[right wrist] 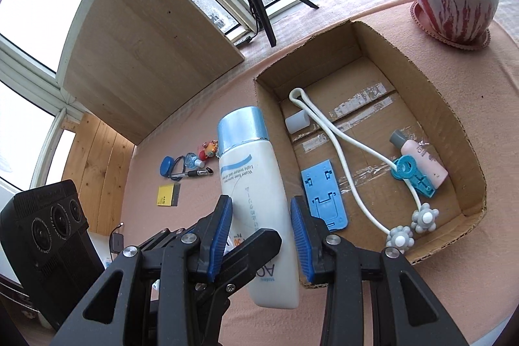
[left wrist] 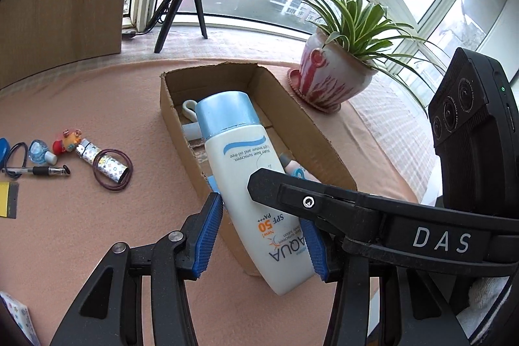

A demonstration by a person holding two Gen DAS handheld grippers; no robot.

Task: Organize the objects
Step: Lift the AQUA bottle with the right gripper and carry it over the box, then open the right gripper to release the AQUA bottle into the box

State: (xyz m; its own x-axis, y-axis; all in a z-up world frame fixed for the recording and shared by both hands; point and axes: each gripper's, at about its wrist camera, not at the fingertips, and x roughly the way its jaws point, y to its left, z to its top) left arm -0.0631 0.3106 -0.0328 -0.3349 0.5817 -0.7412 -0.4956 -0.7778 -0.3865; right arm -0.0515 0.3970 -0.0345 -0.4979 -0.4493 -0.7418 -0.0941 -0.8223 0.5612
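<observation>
Above the near edge of the cardboard box (right wrist: 373, 93), we clamp the sunscreen bottle (right wrist: 256, 184) with both the left gripper (left wrist: 259, 232) and the right gripper (right wrist: 261, 235), half-closed on it, probably so it cannot tip.

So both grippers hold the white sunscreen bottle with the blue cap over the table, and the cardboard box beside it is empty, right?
Not quite: the cardboard box is not empty. The right wrist view shows a blue phone stand, a white cord massager and a small pink bottle in it. The rest holds: the left gripper and right gripper both clamp the sunscreen bottle.
</observation>
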